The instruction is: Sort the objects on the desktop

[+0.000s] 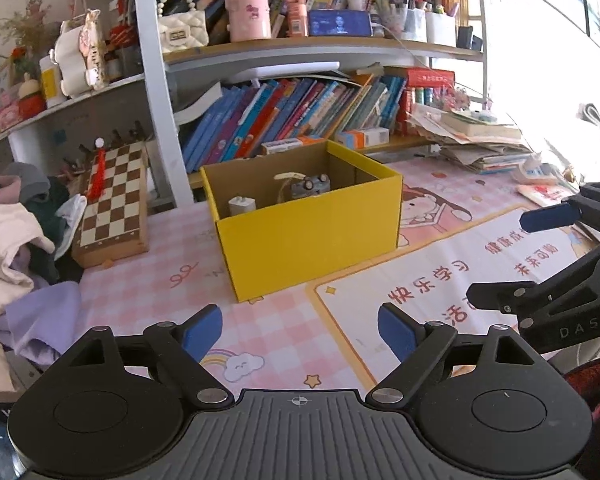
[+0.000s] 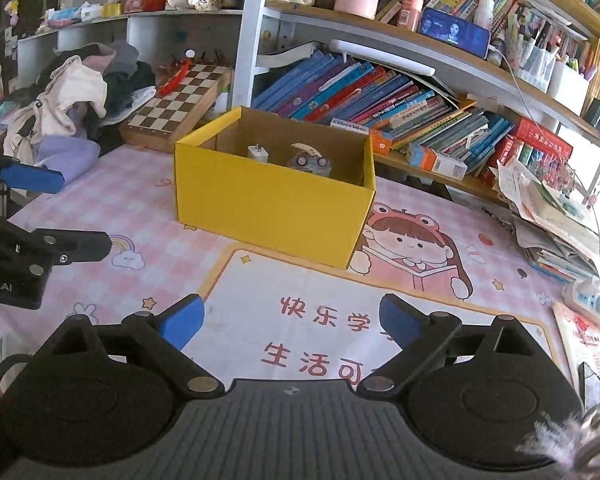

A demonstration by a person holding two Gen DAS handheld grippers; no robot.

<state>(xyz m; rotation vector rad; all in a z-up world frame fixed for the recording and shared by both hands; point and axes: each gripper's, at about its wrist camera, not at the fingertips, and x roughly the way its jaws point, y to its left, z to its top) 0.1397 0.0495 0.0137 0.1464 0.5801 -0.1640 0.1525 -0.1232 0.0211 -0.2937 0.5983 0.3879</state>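
Observation:
An open yellow cardboard box stands on the pink desk mat; it also shows in the right wrist view. Inside lie a white charger plug, a grey toy car and a pale rope-like item. The plug and car show in the right wrist view too. My left gripper is open and empty, in front of the box. My right gripper is open and empty, also in front of the box. It appears at the right of the left wrist view.
A chessboard case leans left of the box beside a heap of clothes. Bookshelves with slanted books stand behind. A stack of papers and books lies at the right. A power strip lies at the mat's right edge.

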